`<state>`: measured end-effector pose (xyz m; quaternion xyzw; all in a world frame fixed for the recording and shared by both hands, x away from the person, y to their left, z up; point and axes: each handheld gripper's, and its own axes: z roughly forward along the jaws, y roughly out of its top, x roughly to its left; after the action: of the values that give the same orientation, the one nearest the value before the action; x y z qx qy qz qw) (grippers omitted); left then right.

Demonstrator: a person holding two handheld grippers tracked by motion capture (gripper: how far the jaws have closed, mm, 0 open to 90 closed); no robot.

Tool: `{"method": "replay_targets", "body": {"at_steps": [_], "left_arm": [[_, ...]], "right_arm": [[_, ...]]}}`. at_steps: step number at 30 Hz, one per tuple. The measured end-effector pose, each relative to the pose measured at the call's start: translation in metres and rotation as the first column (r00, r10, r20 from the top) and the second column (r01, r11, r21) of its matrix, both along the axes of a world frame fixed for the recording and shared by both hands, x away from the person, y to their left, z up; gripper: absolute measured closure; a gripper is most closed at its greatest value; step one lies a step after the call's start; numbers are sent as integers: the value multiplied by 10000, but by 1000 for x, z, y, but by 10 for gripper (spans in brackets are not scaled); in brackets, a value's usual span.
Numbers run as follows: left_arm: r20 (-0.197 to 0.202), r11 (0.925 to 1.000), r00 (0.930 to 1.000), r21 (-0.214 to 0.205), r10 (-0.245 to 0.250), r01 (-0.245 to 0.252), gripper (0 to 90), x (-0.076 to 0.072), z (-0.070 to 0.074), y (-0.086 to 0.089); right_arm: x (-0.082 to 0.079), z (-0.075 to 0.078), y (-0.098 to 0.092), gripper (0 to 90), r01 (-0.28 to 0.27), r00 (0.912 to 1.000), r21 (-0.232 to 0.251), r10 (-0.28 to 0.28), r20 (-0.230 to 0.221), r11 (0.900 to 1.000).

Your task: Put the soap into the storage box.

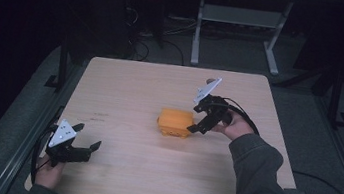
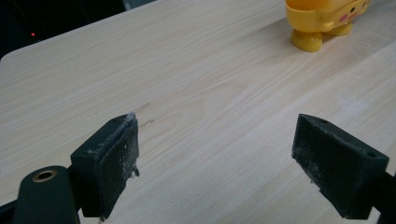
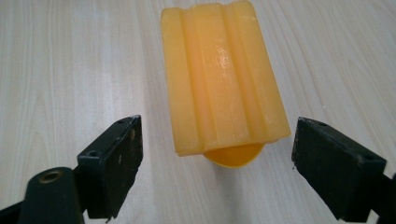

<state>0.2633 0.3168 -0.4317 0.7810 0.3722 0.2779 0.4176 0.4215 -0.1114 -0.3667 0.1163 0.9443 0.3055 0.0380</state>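
An orange-yellow plastic toy (image 1: 175, 122) sits near the middle of the wooden table (image 1: 124, 96). In the right gripper view its ridged top (image 3: 222, 79) lies just ahead of the jaws, with a rounded yellow part under its near end. My right gripper (image 1: 195, 126) is open, tilted down at the toy's right side, its jaws wider than the toy and apart from it. My left gripper (image 1: 88, 136) stands open near the table's front left corner, nothing between its jaws. The left gripper view has the toy (image 2: 322, 21) far off at the top right, with a small foot and a pink cheek mark.
A white-legged table frame (image 1: 234, 29) and cables stand on the dark floor beyond the far edge. A metal rail (image 1: 27, 148) runs along the table's left side. Bare wood stretches between the two grippers.
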Motion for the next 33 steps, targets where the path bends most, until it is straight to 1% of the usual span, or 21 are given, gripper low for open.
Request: {"method": "replay_targets", "body": {"at_steps": [3,4,5,7,9,12,13,14,16,22,24,25,26,27,29,30,31,32,33], "left_arm": [[25,10000,10000,-43,11,-11,142,0,0,0],[37,10000,10000,-34,12,-11,142,0,0,0],[46,10000,10000,-34,9,-9,142,0,1,1],[52,10000,10000,-29,-3,3,142,0,1,1],[43,10000,10000,-53,24,-23,142,0,1,1],[43,10000,10000,-12,5,-5,142,0,1,1],[29,10000,10000,-5,8,-8,142,0,1,1],[44,10000,10000,21,-7,7,142,0,1,1],[61,10000,10000,15,5,-5,142,0,0,1],[15,10000,10000,-9,-2,2,143,0,0,0],[11,10000,10000,-8,-9,9,142,0,0,0],[7,10000,10000,-9,-9,9,142,0,0,0],[10,10000,10000,-6,-8,8,142,0,0,0],[-5,10000,10000,1,-8,8,142,0,0,0],[1,10000,10000,10,8,-8,142,0,0,0],[9,10000,10000,15,20,-20,142,0,0,0],[2,10000,10000,-23,49,-49,142,0,0,0],[-19,10000,10000,-54,73,-73,142,0,0,0],[-31,10000,10000,-50,80,-80,142,1,-1,1]], "right_arm": [[-2,2,-1,161,31,10000,19,-31,-37,10000],[-2,2,-1,161,35,10000,61,-35,-62,10000],[-3,1,-2,161,53,10000,130,-53,26,9999],[-4,0,-4,163,52,10000,198,-52,-19,9998],[-5,-2,-5,163,131,9999,141,-130,-100,9998],[-7,-5,-8,163,148,9998,132,-147,-95,9998],[-7,-6,-9,163,149,9997,50,-148,-214,9999],[-8,-6,-10,163,133,9997,19,-132,-224,9999],[-10,-5,-12,163,214,9997,94,-213,-114,9997],[-14,-8,-19,165,324,9994,210,-322,-106,9993],[-16,-10,-21,165,371,9992,203,-367,-182,9991],[-17,-11,-22,166,415,9987,116,-412,-310,9991],[-17,-12,-23,166,370,9988,91,-367,-321,9993],[-19,-13,-24,166,483,9984,140,-479,-299,9987],[-20,-14,-27,166,501,9986,222,-496,-199,9985],[-22,-15,-28,166,583,9980,159,-579,-261,9982],[-22,-16,-29,166,557,9983,98,-555,-161,9984],[-23,-16,-30,166,651,9976,127,-648,-250,9978],[-24,-17,-32,166,629,9978,175,-625,-212,9979]]}}
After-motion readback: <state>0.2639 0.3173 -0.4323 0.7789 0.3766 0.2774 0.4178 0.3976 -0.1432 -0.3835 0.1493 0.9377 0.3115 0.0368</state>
